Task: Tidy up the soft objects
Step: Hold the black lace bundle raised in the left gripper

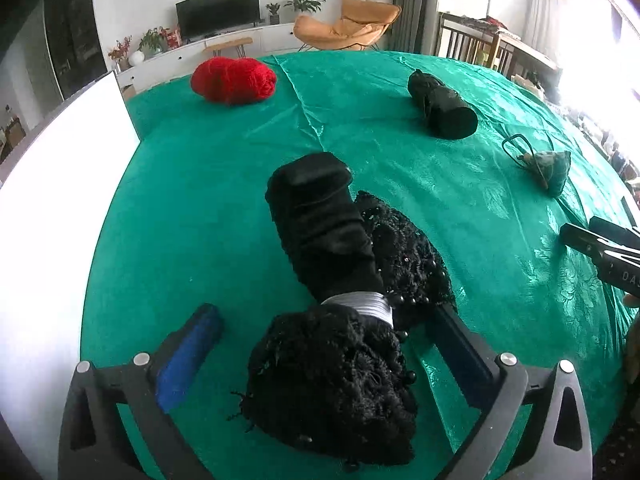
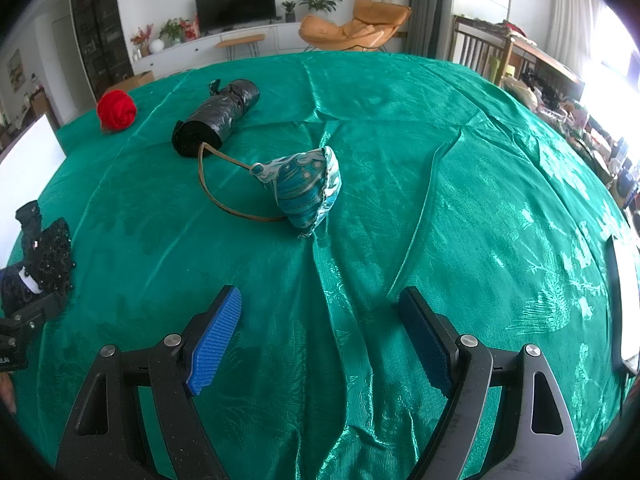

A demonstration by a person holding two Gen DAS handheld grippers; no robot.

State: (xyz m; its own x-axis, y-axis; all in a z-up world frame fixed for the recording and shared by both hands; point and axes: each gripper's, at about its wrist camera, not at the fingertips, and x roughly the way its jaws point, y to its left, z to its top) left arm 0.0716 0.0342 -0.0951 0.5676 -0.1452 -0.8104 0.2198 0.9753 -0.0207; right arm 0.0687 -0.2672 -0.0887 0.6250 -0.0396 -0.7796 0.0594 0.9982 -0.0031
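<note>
A black bundle of lace and knit cloth (image 1: 332, 280), tied with a pale band, lies on the green tablecloth (image 1: 200, 200). My left gripper (image 1: 324, 314) stands open around it, and the left blue pad (image 1: 188, 356) is clear of it. Far left on the cloth sits a red yarn ball (image 1: 234, 80). A black rolled bundle (image 1: 442, 106) lies far right, and a teal pouch with a strap (image 1: 550, 170) lies nearer. My right gripper (image 2: 320, 312) is open over bare cloth with nothing between its fingers. The teal pouch (image 2: 308, 188) lies ahead of it.
A white board (image 1: 52, 200) borders the table's left side. A white flat object (image 2: 624, 300) lies at the right edge. Behind the table are a TV cabinet, an orange chair (image 1: 348, 24) and a wooden railing. The cloth has raised folds (image 2: 328, 320).
</note>
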